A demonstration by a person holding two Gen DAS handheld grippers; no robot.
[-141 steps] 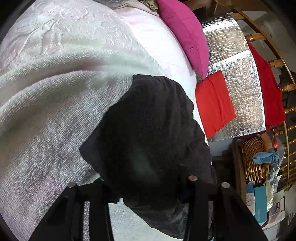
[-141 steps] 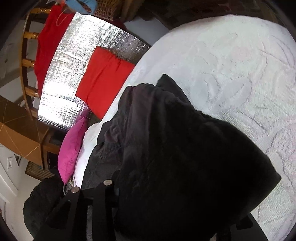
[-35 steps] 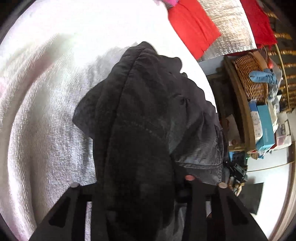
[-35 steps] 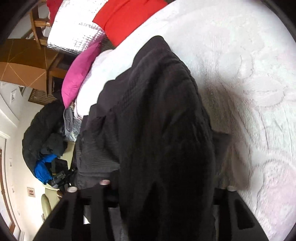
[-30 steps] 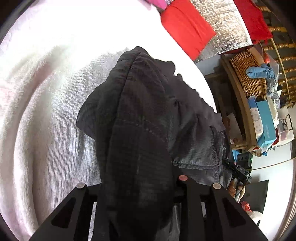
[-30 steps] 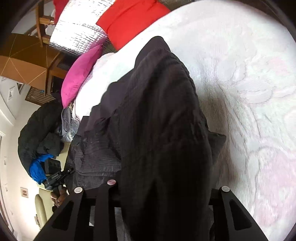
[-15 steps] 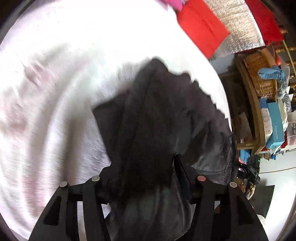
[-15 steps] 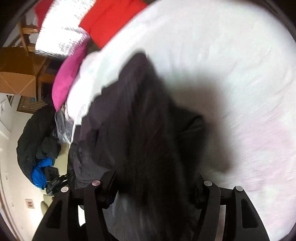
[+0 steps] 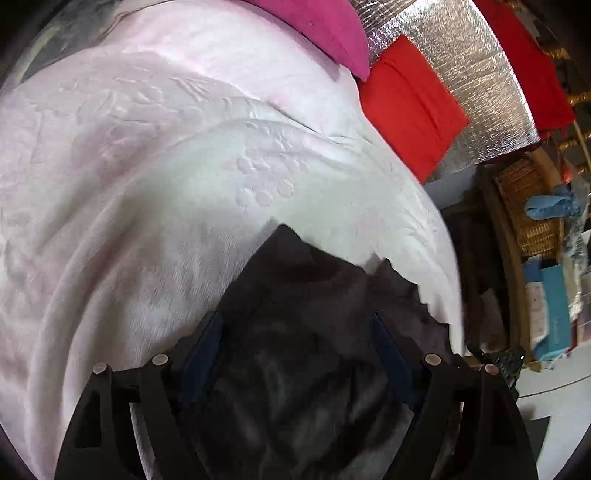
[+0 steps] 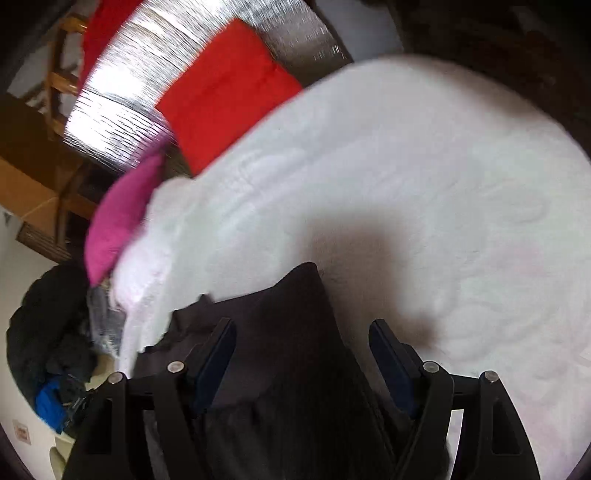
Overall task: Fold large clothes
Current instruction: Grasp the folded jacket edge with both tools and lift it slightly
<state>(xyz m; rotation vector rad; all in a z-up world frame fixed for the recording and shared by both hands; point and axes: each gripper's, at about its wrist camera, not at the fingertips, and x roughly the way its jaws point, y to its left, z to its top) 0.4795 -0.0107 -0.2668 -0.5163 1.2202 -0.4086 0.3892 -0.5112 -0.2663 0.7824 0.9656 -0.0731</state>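
Item: dark garment (image 9: 295,332), black to charcoal, bunched in folds. Location: on the white embossed bedspread (image 9: 147,184), near the bed's edge in the left wrist view.

Left gripper (image 9: 295,332): jaws spread wide apart. The garment lies between and beneath the two fingers (image 9: 201,350), filling the gap and running back under the gripper body. A pointed corner of cloth reaches forward past the fingertips onto the bedspread. Whether either pad touches the cloth cannot be told.

Right gripper (image 10: 301,341): jaws likewise wide apart. The dark garment (image 10: 295,369) sits between the fingers (image 10: 391,354), its peaked fold rising past the tips and nearer the finger on the left of the picture; a strip of white bedspread (image 10: 443,221) and shadow shows beside the other finger. This view is motion-blurred.

Surroundings:
- red cushion (image 9: 410,107) against a silver foil panel (image 9: 461,85), beyond the bed
- magenta pillow (image 9: 325,26) at the bed's far end
- wicker basket (image 9: 532,221) with blue cloth on a side unit
- dark clothing pile (image 10: 48,339) beside the bed, right wrist view
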